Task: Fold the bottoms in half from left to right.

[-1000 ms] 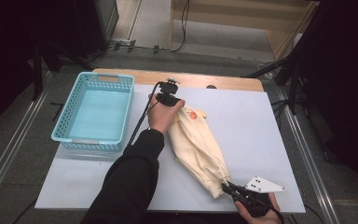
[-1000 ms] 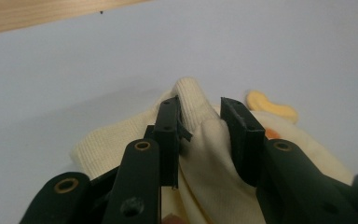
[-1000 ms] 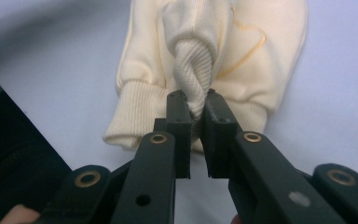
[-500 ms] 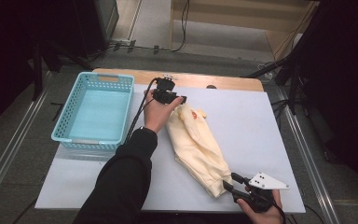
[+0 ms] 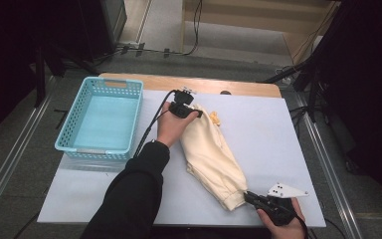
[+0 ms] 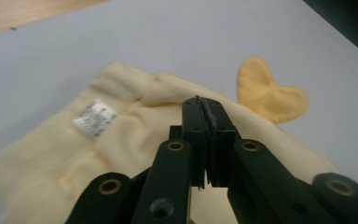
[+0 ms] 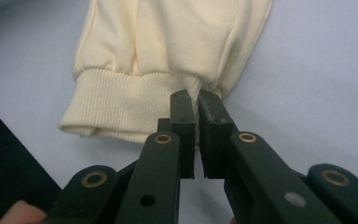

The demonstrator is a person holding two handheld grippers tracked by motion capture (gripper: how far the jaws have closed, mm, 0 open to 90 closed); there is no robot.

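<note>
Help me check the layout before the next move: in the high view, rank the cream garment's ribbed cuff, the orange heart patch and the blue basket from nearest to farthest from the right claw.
1. Ribbed cuff, at the right claw, near table edge.
2. Orange heart patch, up the table at the garment's far end.
3. Blue basket, far left.

A light blue basket (image 5: 101, 119) sits on the white table (image 5: 278, 134), left of centre.

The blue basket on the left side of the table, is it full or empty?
Empty. In the high view the blue basket shows only its bare light-blue floor; the cream garment lies outside it, on the white table.
</note>
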